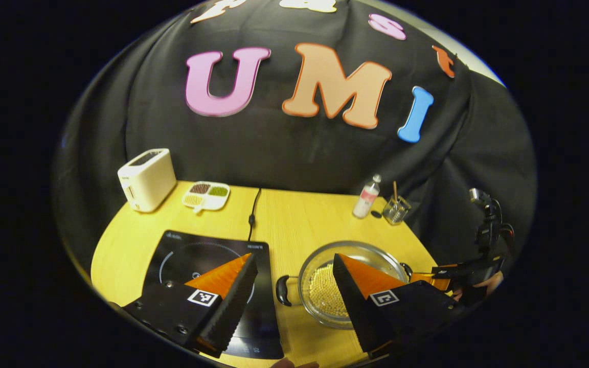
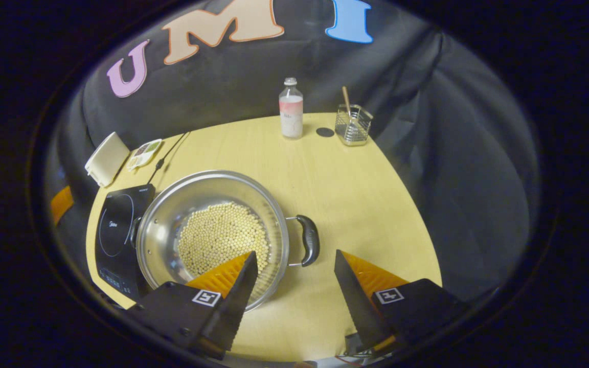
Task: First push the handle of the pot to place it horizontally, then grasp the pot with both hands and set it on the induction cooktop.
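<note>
a: where is the pot (image 2: 212, 235)?
b: on the yellow table (image 2: 335, 174), full of little round beans (image 2: 223, 236). one black handle (image 2: 309, 240) sticks out at 3 o'clock. the black cooktop (image 2: 118, 230) sits just beside it at 9 o'clock.
a: and the grippers?
b: the right gripper (image 2: 292, 273) is spread wide above that handle, holding nothing. the left gripper (image 1: 294, 273) is spread wide too, above the other handle (image 1: 281, 290).
a: what's far back?
b: a bottle (image 2: 291, 108) and a wire cup (image 2: 353, 124) at 12 o'clock, a toaster (image 1: 146, 179) at 10.
</note>
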### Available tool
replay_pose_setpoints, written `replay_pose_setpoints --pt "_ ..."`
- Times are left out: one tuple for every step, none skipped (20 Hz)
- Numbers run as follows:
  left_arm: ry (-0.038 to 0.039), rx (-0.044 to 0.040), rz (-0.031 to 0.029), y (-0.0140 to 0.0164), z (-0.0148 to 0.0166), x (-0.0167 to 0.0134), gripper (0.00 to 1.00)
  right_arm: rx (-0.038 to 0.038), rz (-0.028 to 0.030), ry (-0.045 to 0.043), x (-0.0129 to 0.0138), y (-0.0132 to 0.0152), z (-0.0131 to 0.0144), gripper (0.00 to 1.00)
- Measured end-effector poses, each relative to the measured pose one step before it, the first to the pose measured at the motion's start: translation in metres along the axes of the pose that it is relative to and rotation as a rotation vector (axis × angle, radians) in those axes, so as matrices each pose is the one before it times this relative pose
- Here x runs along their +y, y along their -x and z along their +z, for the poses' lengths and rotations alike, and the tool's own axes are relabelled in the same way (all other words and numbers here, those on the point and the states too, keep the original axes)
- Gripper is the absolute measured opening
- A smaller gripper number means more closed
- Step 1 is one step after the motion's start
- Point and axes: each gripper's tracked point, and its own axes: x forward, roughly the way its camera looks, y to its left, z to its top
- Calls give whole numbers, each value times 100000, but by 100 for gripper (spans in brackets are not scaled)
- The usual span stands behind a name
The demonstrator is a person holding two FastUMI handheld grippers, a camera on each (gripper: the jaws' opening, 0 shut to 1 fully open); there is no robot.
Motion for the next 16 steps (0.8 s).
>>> replay_pose_setpoints --pt "156 1798 306 -511 -547 42 92 400 444 -437 23 -412 320 93" --pt "-518 923 82 -488 -404 -132 92 654 926 97 80 -412 31 88" --pt "-1038 2459 716 -488 -593 201 92 843 749 587 -86 -360 6 93" --pt "-698 2052 76 -380 -574 -105 92 227 9 636 -338 -359 60 93" --pt "294 2041 338 -417 -536 -153 92 532 28 420 -295 -257 134 88" --pt "742 2634 -285 -550 -621 -101 92 1199 231 42 -84 -677 -139 86" --pt "1119 2158 -162 -583 -462 -97 92 919 536 128 -42 -463 8 75" --pt "889 2798 -722 -593 -661 -242 92 618 521 36 2 -354 33 75" --pt "274 2847 -322 -621 -591 -290 92 275 820 145 105 -459 181 75" --pt "-496 2648 841 -659 -539 230 92 630 781 643 167 -409 -90 76" --pt "-1176 2000 1493 -716 -325 270 92 702 368 1099 43 -423 54 84" --pt "-1180 1818 1403 -357 -407 131 92 705 402 896 24 -423 -96 84" --pt "-1126 1634 997 -683 -265 -67 94 885 135 639 -1 -361 -23 84" --pt "-914 1687 703 -668 -260 -39 92 925 -197 401 -132 -393 -233 84" --pt "-983 1974 614 -585 -333 -66 92 1081 -82 505 -18 -413 -41 84" --pt "-1283 801 740 -507 -103 24 92 910 162 360 -22 -376 -205 84"
